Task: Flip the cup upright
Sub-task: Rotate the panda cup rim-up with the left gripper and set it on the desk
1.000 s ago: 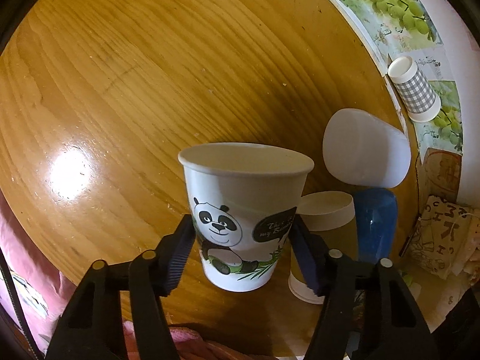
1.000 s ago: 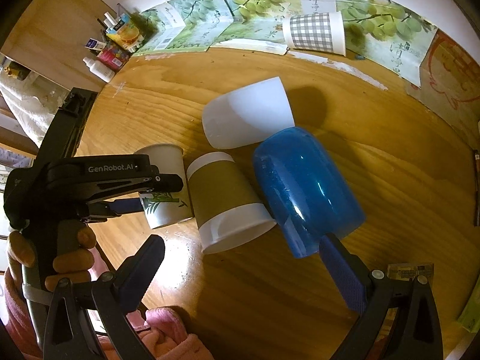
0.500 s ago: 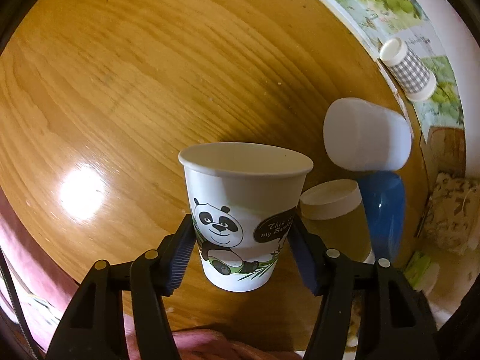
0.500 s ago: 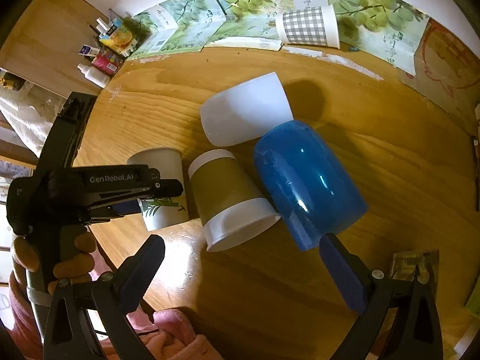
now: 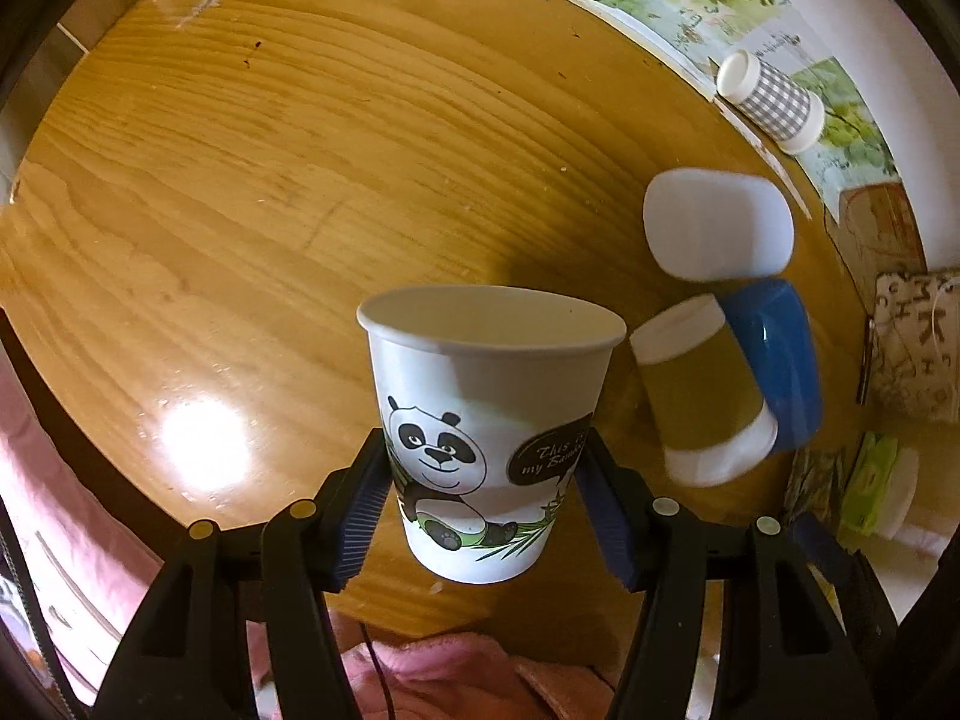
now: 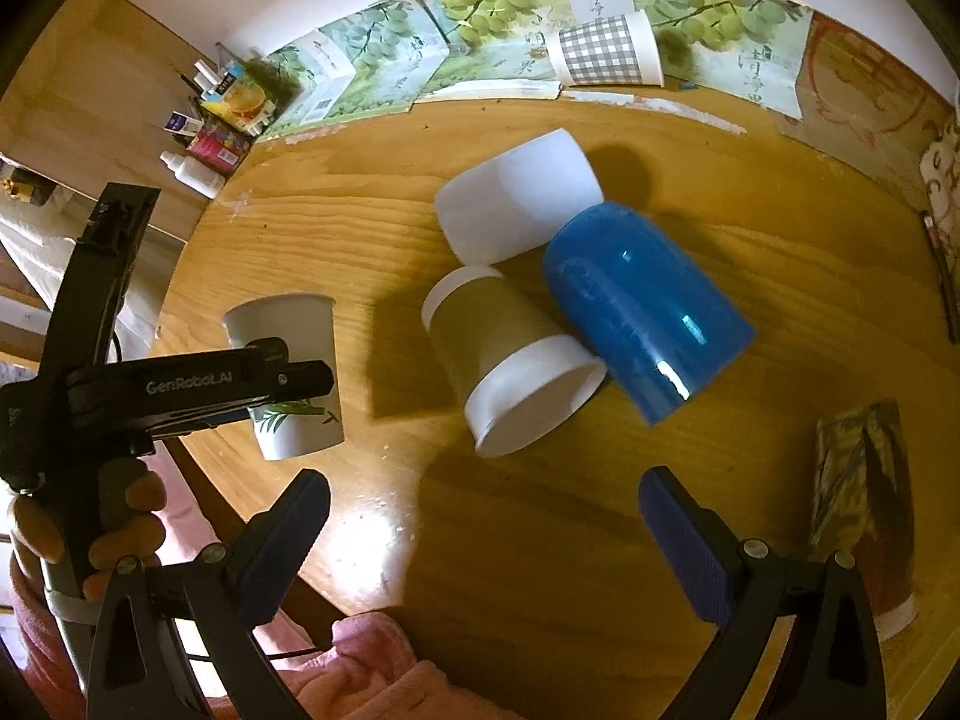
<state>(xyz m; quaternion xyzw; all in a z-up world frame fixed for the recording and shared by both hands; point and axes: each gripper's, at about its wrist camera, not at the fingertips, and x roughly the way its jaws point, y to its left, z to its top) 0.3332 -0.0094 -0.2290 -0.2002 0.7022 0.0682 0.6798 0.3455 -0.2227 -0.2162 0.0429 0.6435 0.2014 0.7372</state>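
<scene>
My left gripper [image 5: 483, 504] is shut on a white paper cup with a panda print [image 5: 486, 432]. The cup is upright, mouth up, held above the near edge of the round wooden table [image 5: 300, 168]. The same panda cup [image 6: 288, 360] and the left gripper [image 6: 288, 387] show at the left of the right wrist view. My right gripper [image 6: 480, 546] is open and empty, above the table's front edge, short of an olive and white cup [image 6: 510, 354] that lies on its side with its mouth toward me.
A blue cup [image 6: 642, 306] and a white cup [image 6: 516, 204] lie on their sides against the olive cup. A checked cup [image 6: 606, 51] lies by the wall on grape-print sheets. Small bottles and boxes [image 6: 210, 120] stand at the back left. A patterned packet [image 6: 864, 492] sits at the right.
My left gripper has lifted the panda cup and carried it left, away from the lying cups. The right gripper has drawn back a little and stays open.
</scene>
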